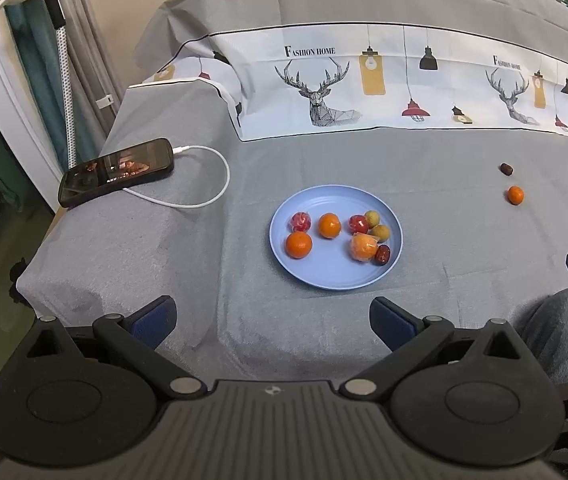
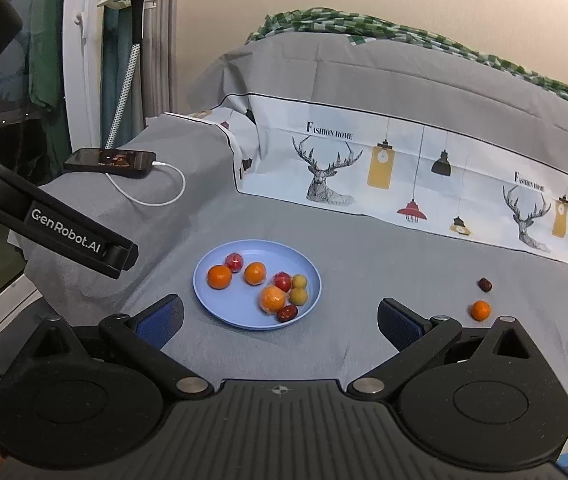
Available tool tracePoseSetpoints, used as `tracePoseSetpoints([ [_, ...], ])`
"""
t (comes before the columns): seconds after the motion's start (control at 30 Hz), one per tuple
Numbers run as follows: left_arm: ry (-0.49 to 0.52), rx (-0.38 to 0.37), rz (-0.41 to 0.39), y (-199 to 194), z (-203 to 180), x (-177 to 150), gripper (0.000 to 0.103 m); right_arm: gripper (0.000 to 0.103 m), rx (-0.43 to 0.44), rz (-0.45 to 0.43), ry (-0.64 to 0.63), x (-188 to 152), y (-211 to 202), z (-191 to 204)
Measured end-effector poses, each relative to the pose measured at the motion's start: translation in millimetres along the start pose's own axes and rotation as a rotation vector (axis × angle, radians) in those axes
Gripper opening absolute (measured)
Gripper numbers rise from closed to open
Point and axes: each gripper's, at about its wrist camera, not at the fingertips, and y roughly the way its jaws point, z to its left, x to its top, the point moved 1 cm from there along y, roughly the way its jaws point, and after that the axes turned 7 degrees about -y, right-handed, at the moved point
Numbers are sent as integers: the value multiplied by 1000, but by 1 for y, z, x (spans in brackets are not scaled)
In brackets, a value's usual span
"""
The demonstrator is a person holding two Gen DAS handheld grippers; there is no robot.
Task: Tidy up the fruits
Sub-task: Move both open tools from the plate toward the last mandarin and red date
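Both the left gripper (image 1: 271, 322) and right gripper (image 2: 280, 322) hang wide open and empty near the blue plate (image 1: 336, 280), already holding most fruits, while farther right a small orange (image 2: 480, 311) and dark date (image 2: 484, 284) remain on the grey cover, so the task looks nearly done.

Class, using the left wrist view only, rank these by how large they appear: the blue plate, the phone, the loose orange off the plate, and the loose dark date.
1. blue plate
2. phone, nearly as long as the plate but narrower
3. loose orange
4. loose dark date
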Motion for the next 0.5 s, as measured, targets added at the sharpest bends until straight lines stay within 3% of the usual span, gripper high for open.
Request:
tracePoseSetpoints([
  [0.5, 5, 5, 10, 7, -4, 13, 103, 102, 20, 22, 23, 1, 11, -5],
])
